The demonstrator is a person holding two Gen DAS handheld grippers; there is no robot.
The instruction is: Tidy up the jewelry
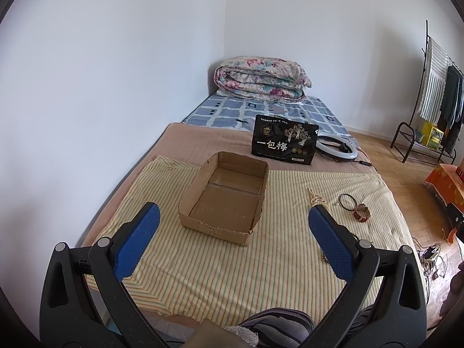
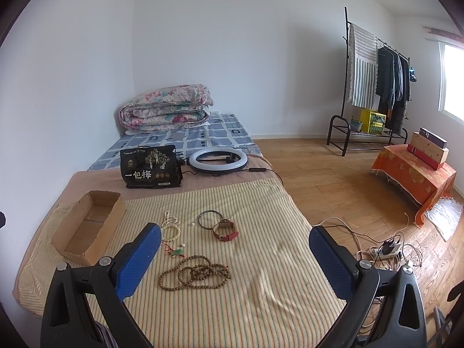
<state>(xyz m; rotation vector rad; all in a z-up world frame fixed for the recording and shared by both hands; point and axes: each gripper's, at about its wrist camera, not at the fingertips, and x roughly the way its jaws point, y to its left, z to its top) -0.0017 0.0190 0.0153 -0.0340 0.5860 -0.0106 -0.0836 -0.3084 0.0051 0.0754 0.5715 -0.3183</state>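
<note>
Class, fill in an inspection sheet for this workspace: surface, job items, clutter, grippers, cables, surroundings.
Surface: striped cloth on a bed.
Job's things: box empty; brown beads, pale beads, bangle, watch, green pendant loose on the cloth.
Clutter: black bag, ring light, quilt.
Grippers: left gripper and right gripper open, holding nothing.
Cables: tangle at a power strip on the floor.
Surroundings: clothes rack, orange-draped stand.
</note>
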